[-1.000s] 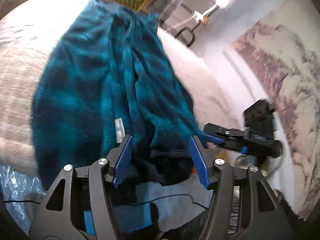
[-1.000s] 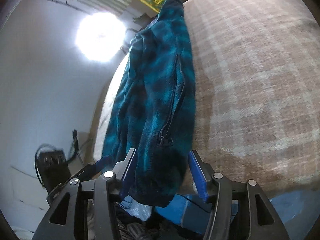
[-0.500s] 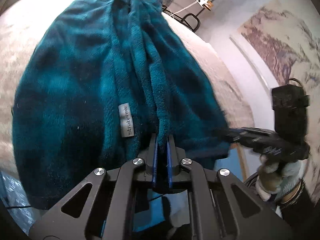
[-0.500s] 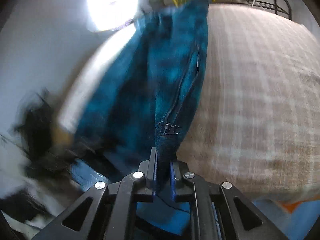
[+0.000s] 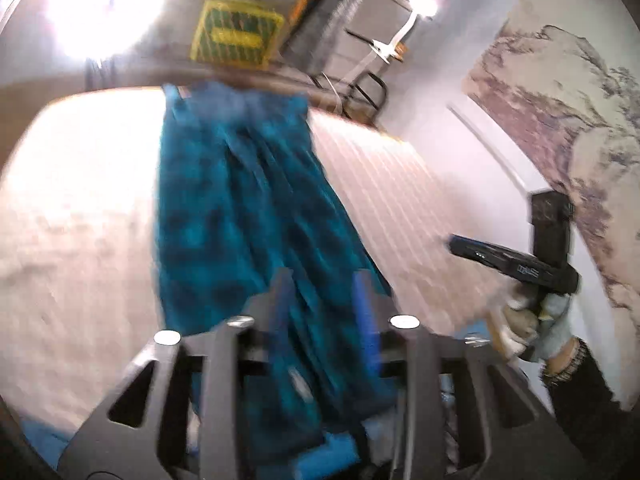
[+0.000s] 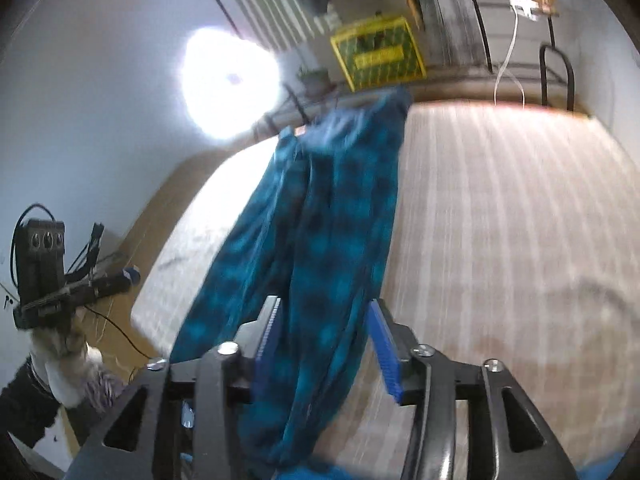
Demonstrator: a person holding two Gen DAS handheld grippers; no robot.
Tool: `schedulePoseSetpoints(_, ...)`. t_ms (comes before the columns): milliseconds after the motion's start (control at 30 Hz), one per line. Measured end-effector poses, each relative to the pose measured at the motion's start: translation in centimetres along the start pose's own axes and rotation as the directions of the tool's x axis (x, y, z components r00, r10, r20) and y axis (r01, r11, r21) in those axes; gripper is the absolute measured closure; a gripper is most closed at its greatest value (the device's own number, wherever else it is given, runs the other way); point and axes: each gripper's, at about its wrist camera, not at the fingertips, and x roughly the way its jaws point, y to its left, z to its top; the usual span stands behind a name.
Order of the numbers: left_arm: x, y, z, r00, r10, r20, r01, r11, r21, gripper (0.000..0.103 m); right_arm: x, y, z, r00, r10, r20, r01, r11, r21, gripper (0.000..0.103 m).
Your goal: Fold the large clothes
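teal fleece garment (image 5: 256, 216) between opening left hand-held gripper (image 5: 322, 300) jaws.

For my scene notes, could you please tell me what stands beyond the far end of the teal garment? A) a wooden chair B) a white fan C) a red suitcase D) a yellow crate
D: a yellow crate stands just past the far end of the teal garment in both wrist views.

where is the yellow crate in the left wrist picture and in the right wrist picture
Left wrist: the yellow crate sits upper left of centre, beyond the far end of the bed.
Right wrist: the crate sits at the top, just right of centre.
Shared landmark: the teal fleece runs straight toward the crate in both.
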Motion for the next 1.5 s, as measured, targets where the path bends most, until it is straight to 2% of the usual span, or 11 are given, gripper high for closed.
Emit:
schedulePoseSetpoints(33,0.2,0.5,1.5,1.0,0.015,0.018,-0.015,1.0,0.011,0.047,0.1,-0.1,1.2,1.0,-0.004,0.018,0.004,1.0,-0.005,0.051)
schedulePoseSetpoints(167,4.3,2.3,7.7,0.998,0.05,0.031,-0.053,0.996,0.07,0.044,2.5,-1.7,6.6,0.998,-0.031,0.052,0.031,1.0,-0.002,0.051)
schedulePoseSetpoints(267,11.0,4.6,11.7,0.999,0.04,-0.026,-0.038,0.996,0.078,0.042,5.8,-2.8,9.8,0.996,-0.073,0.047,0.073,0.997,0.0,0.052)
schedulePoseSetpoints(467,22.8,9.1,15.6,0.986,-0.012,-0.168,0.022,0.998,0.055,0.042,14.1,-6.8,14.5,0.992,-0.128,-0.015,0.128,0.992,0.008,0.053)
schedulePoseSetpoints(633,28.7,11.6,15.7,0.96,-0.091,-0.264,0.093,0.996,-0.003,0.042,20.3,-11.3,17.7,0.995,-0.098,-0.034,0.101,0.991,0.09,0.053)
schedulePoseSetpoints(700,29.5,11.7,15.3,0.96,-0.115,-0.255,0.122,0.992,0.011,0.043,22.4,-12.7,18.9,0.996,-0.086,-0.034,0.09,0.989,0.117,0.053)
schedulePoseSetpoints(767,29.8,11.4,14.5,0.967,-0.078,-0.243,0.099,0.992,0.075,0.072,24.4,-13.7,20.0,0.996,-0.081,-0.04,0.086,0.988,0.132,0.053)
schedulePoseSetpoints(1000,29.4,10.6,12.0,0.987,-0.033,-0.154,0.063,0.979,0.196,0.079,30.5,-12.5,24.6,0.988,-0.149,-0.031,0.15,0.989,0.019,0.055)
schedulePoseSetpoints(1133,29.4,10.4,11.6,0.992,-0.022,-0.127,0.048,0.976,0.213,0.079,33.8,-10.6,25.6,0.965,-0.253,-0.071,0.245,0.963,-0.112,0.055)
schedulePoseSetpoints(1333,27.5,11.9,12.5,0.986,-0.109,-0.123,0.123,0.986,0.115,0.07,28.5,-12.7,25.5,0.987,-0.16,0.01,0.159,0.987,0.033,0.055)
schedulePoseSetpoints(1500,21.4,13.7,13.8,0.991,-0.131,-0.036,0.131,0.991,0.017,0.07,21.7,-13.3,22.7,0.997,-0.056,0.06,0.047,0.989,0.143,0.055)
